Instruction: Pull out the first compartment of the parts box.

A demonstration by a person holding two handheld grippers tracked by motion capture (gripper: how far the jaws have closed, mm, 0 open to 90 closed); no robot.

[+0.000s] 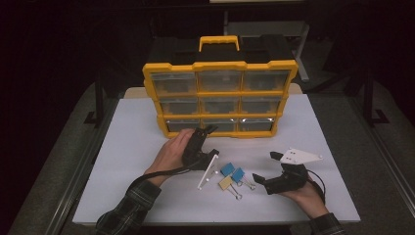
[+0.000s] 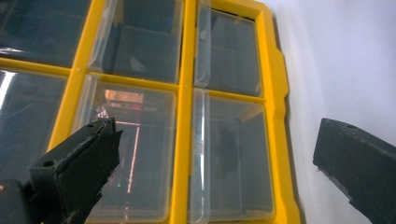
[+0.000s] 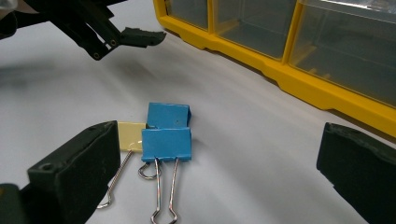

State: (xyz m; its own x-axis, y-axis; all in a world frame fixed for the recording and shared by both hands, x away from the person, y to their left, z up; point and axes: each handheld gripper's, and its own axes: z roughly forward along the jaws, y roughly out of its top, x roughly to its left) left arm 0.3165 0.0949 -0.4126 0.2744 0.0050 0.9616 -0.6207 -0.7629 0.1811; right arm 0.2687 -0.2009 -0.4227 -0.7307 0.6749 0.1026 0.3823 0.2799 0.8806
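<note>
- Up top in the high view, the left gripper (image 1: 209, 129) sits right at the bottom row of the yellow drawer cabinet (image 1: 220, 98), jaws spread, tips near the middle bottom drawer (image 1: 219, 125); whether they touch it is hard to tell. The right gripper (image 1: 268, 169) hovers wide open beside three binder clips (image 1: 231, 176), which lie on the white table (image 1: 137, 142) between the two hands. Bare table runs out left and right of the cabinet; the background is dark.
- Over in the left gripper view, both jaws are apart, the clear drawer fronts (image 2: 135, 154) close ahead and cut off by the frame; reflections blur what is inside. The cabinet's yellow edge (image 2: 280, 116) meets open white table to the right.
- Now the right gripper view: jaws spread, holding nothing. Two blue clips (image 3: 166, 135) lie ahead between them, half hiding a yellow clip (image 3: 130, 136). The left gripper (image 3: 140, 37) shows top left, cut off.
</note>
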